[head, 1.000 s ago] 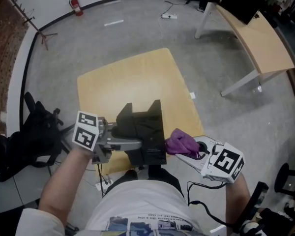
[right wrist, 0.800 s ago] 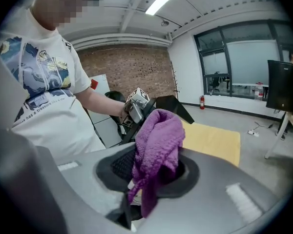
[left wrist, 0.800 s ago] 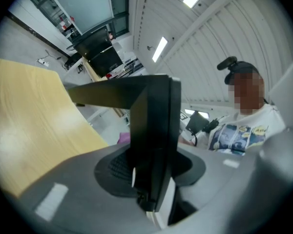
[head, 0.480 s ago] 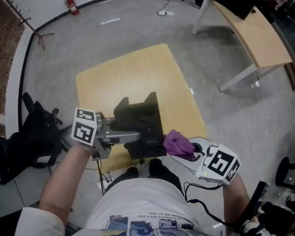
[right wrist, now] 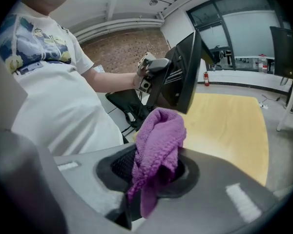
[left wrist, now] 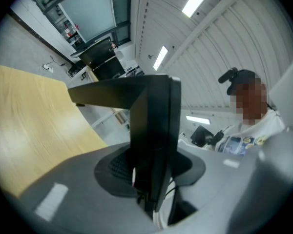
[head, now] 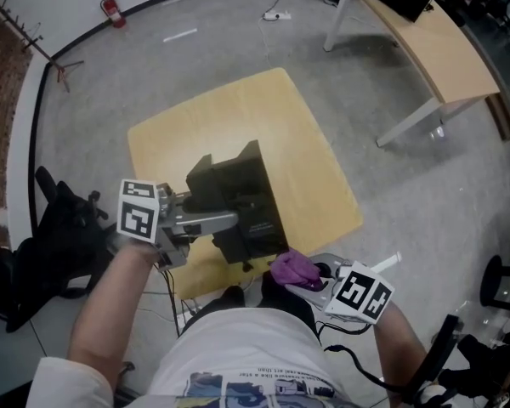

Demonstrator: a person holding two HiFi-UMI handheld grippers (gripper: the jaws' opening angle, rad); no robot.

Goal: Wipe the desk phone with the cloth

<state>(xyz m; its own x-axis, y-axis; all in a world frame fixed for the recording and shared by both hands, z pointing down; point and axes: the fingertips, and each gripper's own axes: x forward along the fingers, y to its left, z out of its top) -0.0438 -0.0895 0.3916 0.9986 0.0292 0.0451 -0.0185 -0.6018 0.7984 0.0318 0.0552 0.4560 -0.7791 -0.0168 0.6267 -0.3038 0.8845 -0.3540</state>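
Observation:
The black desk phone [head: 238,202] is lifted and tilted above the near edge of the small wooden table [head: 187,143]. My left gripper [head: 219,221] is shut on the phone's left side; in the left gripper view the dark body [left wrist: 154,145] stands edge-on between the jaws. My right gripper [head: 302,274] is shut on a bunched purple cloth [head: 291,268], just below the phone's near right corner, apart from it. The right gripper view shows the cloth [right wrist: 158,150] bulging from the jaws, with the phone [right wrist: 183,77] beyond.
A black office chair [head: 59,228] stands at the left of the table. A long wooden desk [head: 433,49] with white legs is at the upper right. A red fire extinguisher [head: 109,8] and a cable lie on the grey floor.
The phone has been tipped and carried slightly left and up in the left gripper. The right gripper with the cloth has drawn down and left, toward the person's body.

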